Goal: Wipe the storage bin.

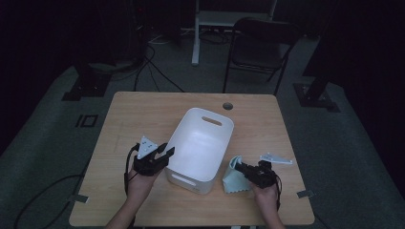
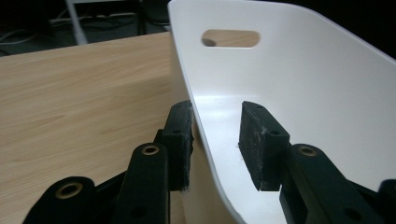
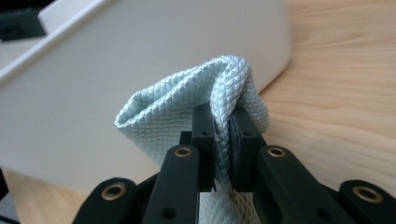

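High view: a person is working at a wooden table [image 1: 143,114] with a white bin [image 1: 200,149] in the middle, handle slots in its near and far walls. The bin is looking empty. The left gripper [image 1: 165,151] is sitting at the bin's left wall near the near corner. The right gripper [image 1: 240,166] is holding a pale green cloth [image 1: 234,177] just right of the bin, part lifted, part resting on the table. A chair [image 1: 260,47] is standing far behind.

Left gripper view: jaws are straddling the bin wall [image 2: 205,140], one pad outside, one inside. The inner pad is standing clear of the wall, so the jaws are partly apart and not pinching. The bin is reading as rigid, smooth plastic, light, probably slippery; rim or handle slot is the best hold. The inside is showing bare white floor.

Right gripper view: jaws are clamped tight on a bunched fold of the cloth [image 3: 187,112], the bin's outer wall [image 3: 107,60] right behind it. The cloth is soft, light, textured weave, floppy, likely grippy enough; pinching a gathered fold is working, though loose ends will drape and drag.
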### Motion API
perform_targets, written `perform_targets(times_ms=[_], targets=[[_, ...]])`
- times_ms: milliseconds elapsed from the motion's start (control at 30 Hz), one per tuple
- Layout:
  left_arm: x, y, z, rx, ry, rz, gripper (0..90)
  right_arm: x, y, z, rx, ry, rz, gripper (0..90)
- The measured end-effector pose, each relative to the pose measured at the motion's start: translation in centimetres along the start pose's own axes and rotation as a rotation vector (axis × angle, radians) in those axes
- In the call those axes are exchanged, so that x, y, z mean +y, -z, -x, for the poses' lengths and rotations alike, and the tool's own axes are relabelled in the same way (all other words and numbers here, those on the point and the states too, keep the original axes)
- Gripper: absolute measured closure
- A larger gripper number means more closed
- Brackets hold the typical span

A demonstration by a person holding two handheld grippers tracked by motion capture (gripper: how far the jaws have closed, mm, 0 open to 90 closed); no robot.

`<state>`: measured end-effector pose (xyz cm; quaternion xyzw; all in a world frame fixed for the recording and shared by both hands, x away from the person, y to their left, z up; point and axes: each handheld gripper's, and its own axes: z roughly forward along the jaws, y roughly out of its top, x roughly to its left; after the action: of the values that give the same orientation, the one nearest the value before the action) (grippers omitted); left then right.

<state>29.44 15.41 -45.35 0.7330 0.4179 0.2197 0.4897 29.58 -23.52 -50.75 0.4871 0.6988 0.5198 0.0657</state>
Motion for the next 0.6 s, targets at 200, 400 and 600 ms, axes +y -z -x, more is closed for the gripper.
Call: perform_targets(times_ms=[200,400,600], targets=[[-0.1,0.4,1.1,-0.063,-0.019,-0.021,58.3,0.6,1.1,0.9,-0.016,-0.025,0.034,82.9],[-0.1,0.8,2.4,-0.127,-0.051,-0.045,50.6,0.9,1.7,1.5,-0.026,-0.040,0.054,82.8],[-0.3,1.0,3.1,-0.204,-0.042,-0.060,44.7,1.0,2.1,1.9,-0.033,-0.051,0.063,82.9]])
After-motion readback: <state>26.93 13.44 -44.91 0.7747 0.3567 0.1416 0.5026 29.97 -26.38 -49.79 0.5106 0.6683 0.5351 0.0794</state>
